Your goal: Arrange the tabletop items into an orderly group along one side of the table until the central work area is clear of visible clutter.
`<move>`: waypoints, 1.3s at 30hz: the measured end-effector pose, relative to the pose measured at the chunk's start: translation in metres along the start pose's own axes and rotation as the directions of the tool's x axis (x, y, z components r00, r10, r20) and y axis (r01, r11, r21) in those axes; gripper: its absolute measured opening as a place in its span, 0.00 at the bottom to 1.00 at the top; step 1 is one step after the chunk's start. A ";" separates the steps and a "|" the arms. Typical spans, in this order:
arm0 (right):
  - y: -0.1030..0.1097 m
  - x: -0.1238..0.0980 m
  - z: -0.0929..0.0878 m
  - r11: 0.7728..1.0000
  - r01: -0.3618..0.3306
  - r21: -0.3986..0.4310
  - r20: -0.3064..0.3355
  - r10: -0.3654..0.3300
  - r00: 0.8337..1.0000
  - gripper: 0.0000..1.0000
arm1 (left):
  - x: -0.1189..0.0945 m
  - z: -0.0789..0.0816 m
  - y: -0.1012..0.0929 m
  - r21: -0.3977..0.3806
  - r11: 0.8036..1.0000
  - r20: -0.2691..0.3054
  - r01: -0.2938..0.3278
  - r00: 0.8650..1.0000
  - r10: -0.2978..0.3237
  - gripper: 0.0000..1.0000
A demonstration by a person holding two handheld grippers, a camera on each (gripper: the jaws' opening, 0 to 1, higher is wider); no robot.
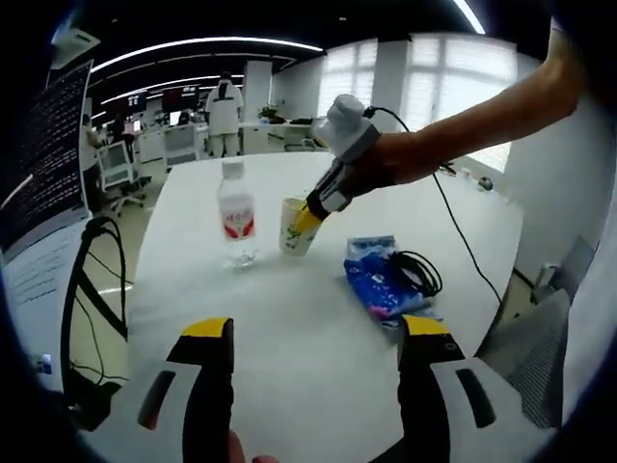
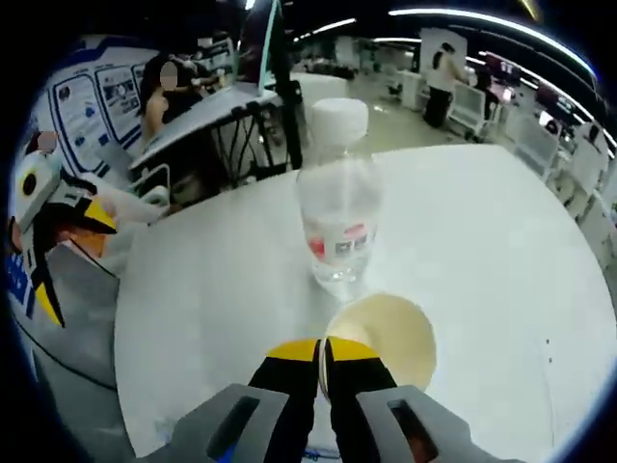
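White round table carries all items toward its far half. Left gripper: jaws spread wide, nothing between them, hovering over bare tabletop. Right gripper: jaws pinched together on the near rim of the paper cup. Water bottle stands upright just beside the cup. Blue packet with black cable lies near the cup.

The left gripper was held low with its jaws wide apart and nothing between them. The right gripper was reached forward on an outstretched arm, its jaws pinched together.
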State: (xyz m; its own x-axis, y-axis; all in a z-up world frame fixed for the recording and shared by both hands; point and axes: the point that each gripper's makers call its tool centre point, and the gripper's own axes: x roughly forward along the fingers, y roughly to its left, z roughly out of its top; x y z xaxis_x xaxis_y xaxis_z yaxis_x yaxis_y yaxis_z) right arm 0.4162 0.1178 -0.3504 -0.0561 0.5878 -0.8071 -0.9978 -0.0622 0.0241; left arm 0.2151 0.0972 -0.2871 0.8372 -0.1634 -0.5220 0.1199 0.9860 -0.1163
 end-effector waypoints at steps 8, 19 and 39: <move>-0.005 0.027 0.006 0.996 -0.016 -0.092 -0.069 0.010 0.998 0.00 | 0.000 -0.006 -0.001 -0.018 1.000 -0.003 -0.005 1.000 0.005 0.69; -0.005 0.038 0.010 0.991 -0.021 -0.134 -0.089 0.009 0.996 0.00 | -0.004 -0.007 0.005 -0.031 0.999 0.004 -0.020 1.000 0.020 0.69; -0.022 0.032 0.008 0.995 0.020 -0.093 -0.073 -0.027 0.997 0.18 | -0.005 -0.003 0.007 -0.037 0.999 0.014 -0.019 1.000 0.020 0.69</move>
State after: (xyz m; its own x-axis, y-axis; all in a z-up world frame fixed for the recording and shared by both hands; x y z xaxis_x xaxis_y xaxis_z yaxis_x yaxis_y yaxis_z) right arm 0.4361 0.1440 -0.3720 -0.0262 0.5292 -0.8481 -0.9910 -0.1252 -0.0475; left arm 0.2100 0.1047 -0.2873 0.8465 -0.1433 -0.5128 0.0838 0.9870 -0.1373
